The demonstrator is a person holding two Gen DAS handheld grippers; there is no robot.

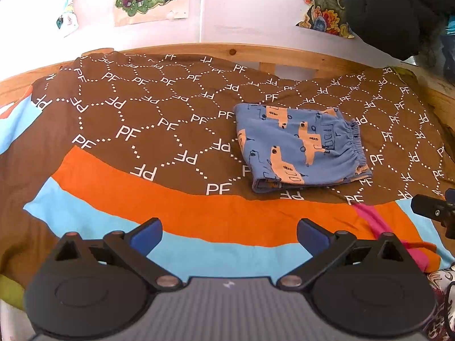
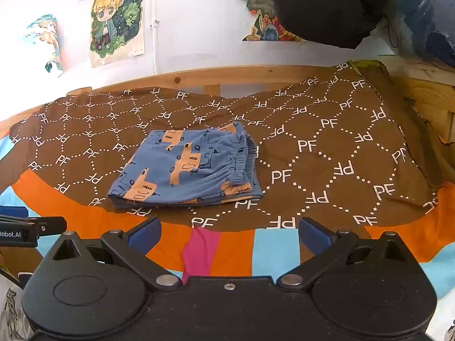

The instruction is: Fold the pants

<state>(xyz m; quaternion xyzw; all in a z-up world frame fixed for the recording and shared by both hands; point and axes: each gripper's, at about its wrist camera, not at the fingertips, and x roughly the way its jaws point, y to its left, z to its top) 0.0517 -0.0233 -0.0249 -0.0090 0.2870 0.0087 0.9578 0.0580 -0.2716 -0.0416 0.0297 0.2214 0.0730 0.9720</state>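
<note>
The left hand-held gripper (image 1: 229,234) was spread wide and empty, held above the striped edge of the bed cover (image 1: 159,130). The right hand-held gripper (image 2: 229,234) was likewise spread and empty. Beyond both, well apart from their fingers, the pants (image 1: 301,147) lay folded on the cover's brown part.

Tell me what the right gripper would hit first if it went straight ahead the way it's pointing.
Probably the brown PF-print cloth just right of the folded blue pants. The right gripper is open; depth is unclear.
</note>
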